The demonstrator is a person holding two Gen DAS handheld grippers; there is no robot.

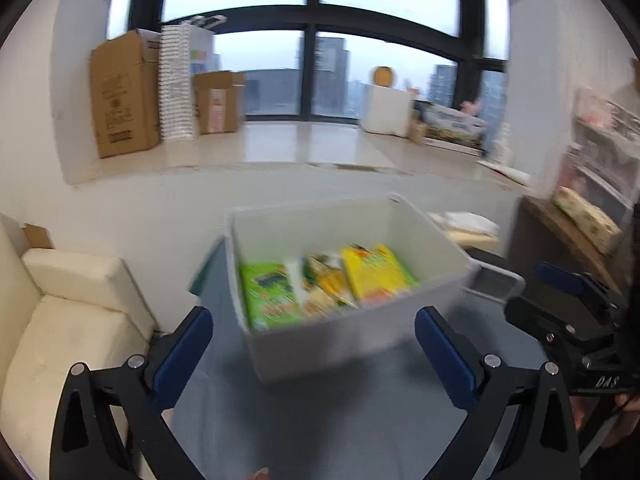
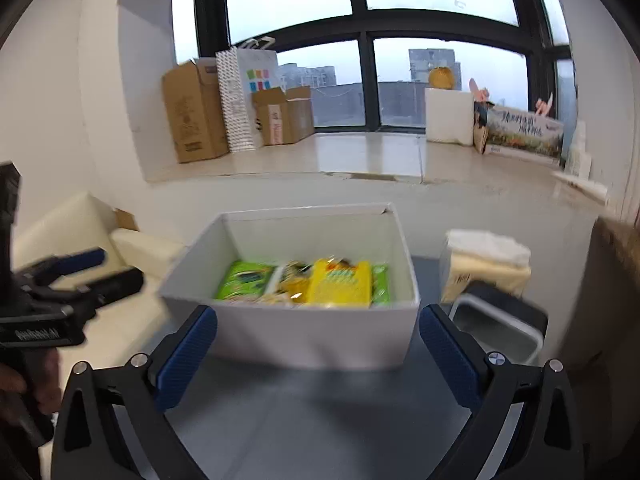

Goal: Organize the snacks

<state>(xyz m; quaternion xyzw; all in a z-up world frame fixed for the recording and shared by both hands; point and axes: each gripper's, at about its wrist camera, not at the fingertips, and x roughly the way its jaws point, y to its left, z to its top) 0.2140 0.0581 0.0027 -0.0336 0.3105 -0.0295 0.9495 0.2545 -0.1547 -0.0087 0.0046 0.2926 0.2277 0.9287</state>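
right of bin (image 2: pixel 292 336), tissue pack (image 2: pixel 486 264)

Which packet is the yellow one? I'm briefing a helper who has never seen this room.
Find the white bin on the grey table below the big window. Inside it, snack packets lie in a row. The yellow packet sits between a green packet on its left and a narrower green one on its right; it alone is bright yellow.

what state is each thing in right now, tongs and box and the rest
left tongs: open, empty
right tongs: open, empty
white box: open top, snack packets inside
snack packets: lying in the box, blurred
small bin: open, contents unclear
tissue pack: beside the box
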